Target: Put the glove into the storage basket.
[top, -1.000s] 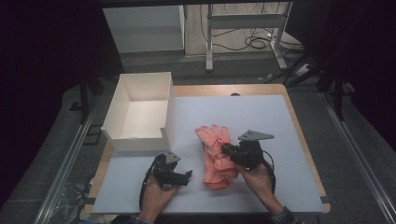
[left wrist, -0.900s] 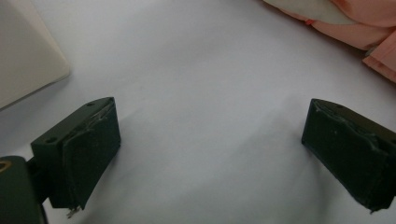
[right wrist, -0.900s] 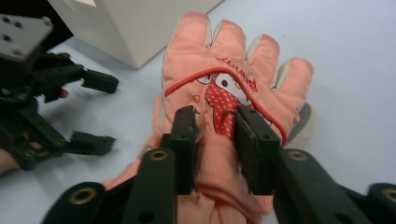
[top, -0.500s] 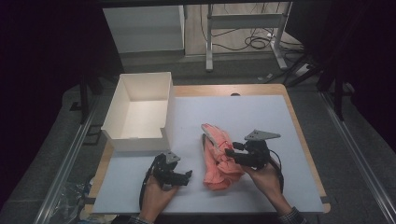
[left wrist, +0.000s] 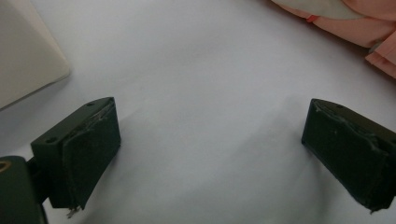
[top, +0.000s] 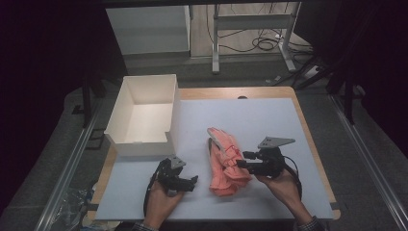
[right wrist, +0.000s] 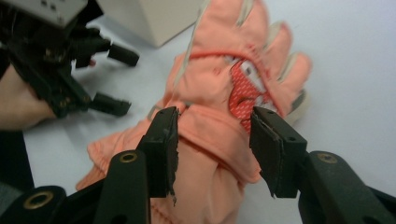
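Folding or gathering step in hand, by the look of it: orange gloves (top: pixel 227 161) stacked and partly doubled over, near the front edge of the table (top: pixel 269 115), right of centre. Right gripper (right wrist: pixel 212 140) hovering at the pile's right side, jaws spread around a fold of fabric, not yet pinching. Left gripper (top: pixel 185 182) near the front-left corner, jaws wide apart over bare tabletop, holding nothing. White box (top: pixel 144 115) open at the left edge. Next, probably: closing on the fold, then lifting toward the box.
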The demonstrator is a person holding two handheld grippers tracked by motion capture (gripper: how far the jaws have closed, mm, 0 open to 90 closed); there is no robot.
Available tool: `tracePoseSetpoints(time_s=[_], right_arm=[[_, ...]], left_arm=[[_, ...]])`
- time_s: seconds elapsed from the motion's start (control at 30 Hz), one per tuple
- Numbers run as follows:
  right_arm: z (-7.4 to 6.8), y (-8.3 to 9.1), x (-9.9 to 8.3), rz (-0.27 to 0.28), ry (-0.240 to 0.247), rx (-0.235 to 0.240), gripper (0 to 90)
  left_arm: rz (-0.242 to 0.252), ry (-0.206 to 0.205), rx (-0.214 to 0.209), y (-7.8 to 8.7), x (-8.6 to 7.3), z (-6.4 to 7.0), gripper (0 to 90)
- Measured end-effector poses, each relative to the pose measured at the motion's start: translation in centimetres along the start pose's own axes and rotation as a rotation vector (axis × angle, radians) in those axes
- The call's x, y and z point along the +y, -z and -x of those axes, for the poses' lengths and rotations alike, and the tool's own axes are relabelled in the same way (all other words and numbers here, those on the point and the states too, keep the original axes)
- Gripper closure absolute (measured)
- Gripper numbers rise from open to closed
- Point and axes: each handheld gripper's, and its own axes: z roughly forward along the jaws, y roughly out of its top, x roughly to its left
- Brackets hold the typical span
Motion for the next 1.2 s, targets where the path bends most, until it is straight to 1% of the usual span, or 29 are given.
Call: tracePoseSetpoints(time_s=[0.03,0.07,0.1,0.13,0.23,0.33,0.4,0.47,0.5,0.57,0.67,0.73,0.77,0.83,0.9,0.97,1.03,1.1,1.2], right_arm=[[0.0,-0.3,-0.1,-0.011,0.003,0.011,52.2],[0.0,-0.3,-0.1,-0.011,0.003,0.011,52.2],[0.1,-0.9,-0.2,-0.021,0.005,0.037,51.7],[0.1,-1.0,-0.2,-0.020,0.007,0.040,51.5],[0.2,-0.5,0.5,-0.007,0.042,0.053,50.9],[0.5,0.2,1.6,-0.001,0.065,0.038,53.4],[0.8,0.4,2.4,-0.001,0.103,0.034,57.4],[1.3,0.1,3.1,-0.023,0.157,0.023,58.8],[1.7,-0.2,3.3,-0.034,0.176,0.038,58.7],[2.3,-1.0,3.6,-0.058,0.196,0.100,57.7],[2.9,-2.7,3.6,-0.107,0.238,0.133,54.6],[3.2,-3.8,3.6,-0.128,0.238,0.169,54.9],[3.3,-4.2,3.5,-0.135,0.232,0.189,57.8],[3.3,-4.9,3.4,-0.159,0.218,0.203,69.8],[3.2,-5.3,3.2,-0.164,0.203,0.191,79.8],[3.1,-5.2,3.0,-0.155,0.193,0.180,86.0],[3.3,-4.8,3.1,-0.139,0.154,0.170,87.9],[3.2,-4.0,3.3,-0.131,0.122,0.144,88.3],[2.2,-2.7,4.0,-0.118,0.094,0.088,88.3]], left_arm=[[0.000,0.000,0.000,0.0,0.0,0.0,4.4],[0.000,0.000,0.000,0.0,0.0,0.0,4.4],[0.000,0.000,0.000,0.0,0.0,0.0,4.4],[0.000,0.000,0.000,0.0,0.0,0.0,4.4],[0.000,-0.001,0.000,0.0,0.0,0.0,4.4],[0.001,0.001,-0.001,0.0,0.0,0.0,4.4],[0.000,-0.002,0.000,0.0,0.0,0.0,4.4],[-0.001,-0.002,0.000,0.0,0.0,0.0,4.4],[0.000,-0.002,0.000,0.0,0.0,0.0,4.4],[0.000,-0.003,0.000,0.0,0.0,0.0,4.4],[0.000,-0.002,0.000,0.0,0.0,0.0,4.4],[-0.004,-0.004,-0.001,0.0,0.0,0.0,4.4],[-0.004,-0.005,-0.001,0.0,0.0,0.0,4.4],[-0.004,-0.004,-0.001,0.0,0.0,0.0,4.4],[-0.005,-0.004,-0.001,0.0,0.0,0.0,4.4],[-0.005,-0.004,-0.001,0.0,0.0,0.0,4.4],[-0.005,-0.004,-0.001,0.0,0.0,0.0,4.4],[-0.005,-0.007,0.000,0.0,0.0,0.0,4.4],[0.000,-0.003,0.000,0.0,0.0,0.0,4.4]])
